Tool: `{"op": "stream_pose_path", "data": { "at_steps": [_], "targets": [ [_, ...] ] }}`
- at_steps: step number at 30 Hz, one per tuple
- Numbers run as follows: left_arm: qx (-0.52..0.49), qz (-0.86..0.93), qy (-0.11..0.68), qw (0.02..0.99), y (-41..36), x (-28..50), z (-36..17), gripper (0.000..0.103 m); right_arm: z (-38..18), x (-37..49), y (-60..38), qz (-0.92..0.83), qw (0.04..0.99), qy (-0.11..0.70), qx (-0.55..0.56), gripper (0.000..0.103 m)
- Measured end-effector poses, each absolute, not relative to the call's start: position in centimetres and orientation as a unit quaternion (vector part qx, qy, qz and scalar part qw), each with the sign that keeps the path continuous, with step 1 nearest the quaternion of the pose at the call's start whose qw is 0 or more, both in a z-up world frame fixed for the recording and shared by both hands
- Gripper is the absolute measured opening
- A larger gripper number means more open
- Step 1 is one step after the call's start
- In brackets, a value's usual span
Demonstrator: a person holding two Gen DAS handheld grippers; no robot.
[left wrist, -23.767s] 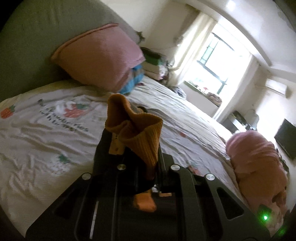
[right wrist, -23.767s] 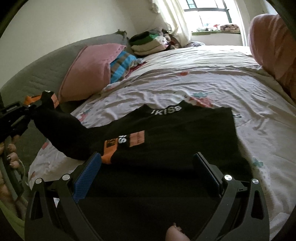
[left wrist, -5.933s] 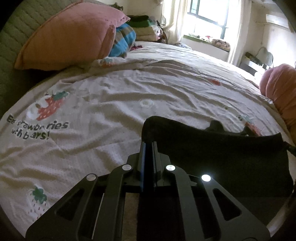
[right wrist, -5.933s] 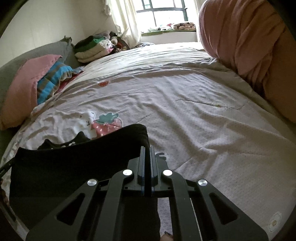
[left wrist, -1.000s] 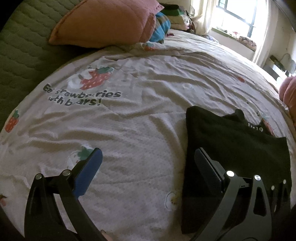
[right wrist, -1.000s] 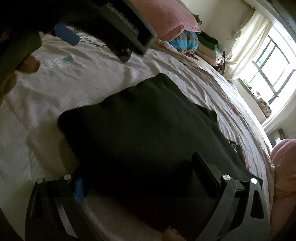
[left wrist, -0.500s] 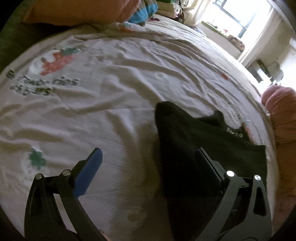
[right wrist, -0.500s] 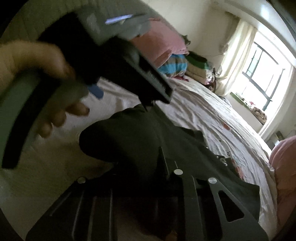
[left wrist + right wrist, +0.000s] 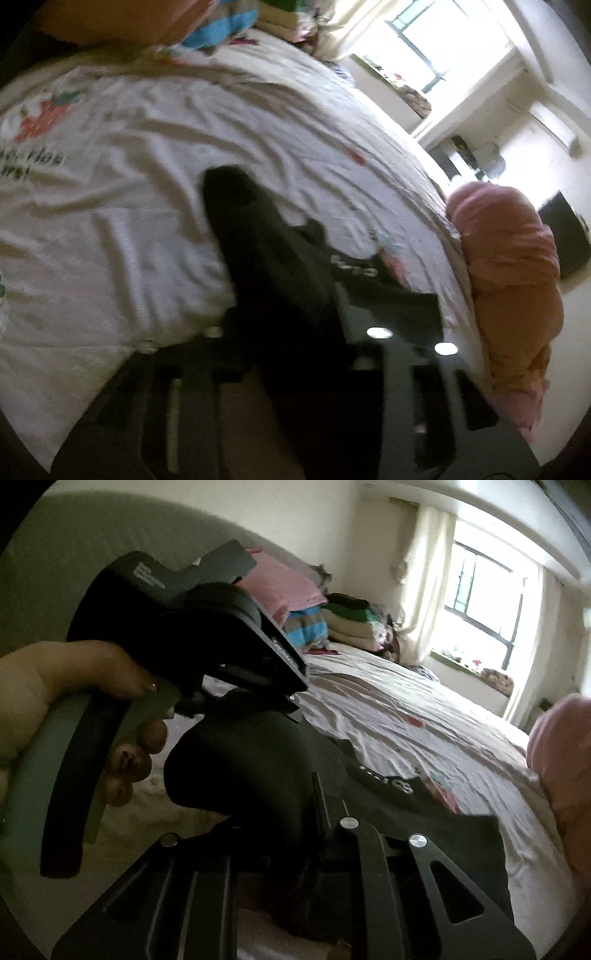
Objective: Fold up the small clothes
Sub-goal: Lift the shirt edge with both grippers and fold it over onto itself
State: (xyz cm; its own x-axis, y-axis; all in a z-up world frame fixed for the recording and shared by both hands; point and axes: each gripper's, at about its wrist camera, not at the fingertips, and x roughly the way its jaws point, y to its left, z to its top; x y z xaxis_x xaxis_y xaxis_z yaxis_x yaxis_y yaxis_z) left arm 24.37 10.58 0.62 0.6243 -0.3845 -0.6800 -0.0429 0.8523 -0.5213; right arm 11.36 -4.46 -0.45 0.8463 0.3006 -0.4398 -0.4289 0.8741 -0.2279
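On the bed [image 9: 129, 206]: 1 black garment [image 9: 258, 236]. Left gripper [image 9: 284, 317] and right gripper [image 9: 314, 794], jaws closing, each pinch its near fold.

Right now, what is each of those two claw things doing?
Left gripper: jaws closing on the black garment.
Right gripper: jaws closing, pinching the same black garment.

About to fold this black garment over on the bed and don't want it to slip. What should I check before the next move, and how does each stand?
1. Right gripper pinching the black garment: ok, jaws closing on cloth.
2. Left gripper on the same garment: ok, jaws closing, cloth between them.
3. Held edge raised off the bedsheet: ok.
4. Far part with white lettering flat: ok.
5. Layers aligned: cannot tell.
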Motion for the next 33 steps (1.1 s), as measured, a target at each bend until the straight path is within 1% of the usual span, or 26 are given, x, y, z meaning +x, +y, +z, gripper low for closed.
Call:
{"op": "stream_pose_path", "data": {
  "at_steps": [2,6,14,23,33],
  "targets": [
    [-0.230,-0.103,0.416,0.874,8.9,24.2,2.0,0.019,0.0,11.1,-5.5,0.185,0.951,0.195,-0.151,0.014],
    [-0.207,-0.113,0.410,0.881,6.1,24.1,4.1,0.019,1.1,10.9,-8.0,0.173,0.959,0.191,-0.115,0.013],
    [-0.182,-0.129,0.410,0.885,1.7,24.0,5.8,0.019,1.6,10.1,-12.5,0.156,0.967,0.191,-0.071,0.012],
    [-0.159,-0.145,0.424,0.880,-2.9,24.5,5.9,0.019,1.3,9.9,-17.0,0.140,0.968,0.206,-0.028,0.012],
    [-0.150,-0.159,0.455,0.863,-7.4,25.5,3.9,0.019,-0.7,10.0,-20.7,0.132,0.956,0.261,0.021,0.012]
  ]
}}
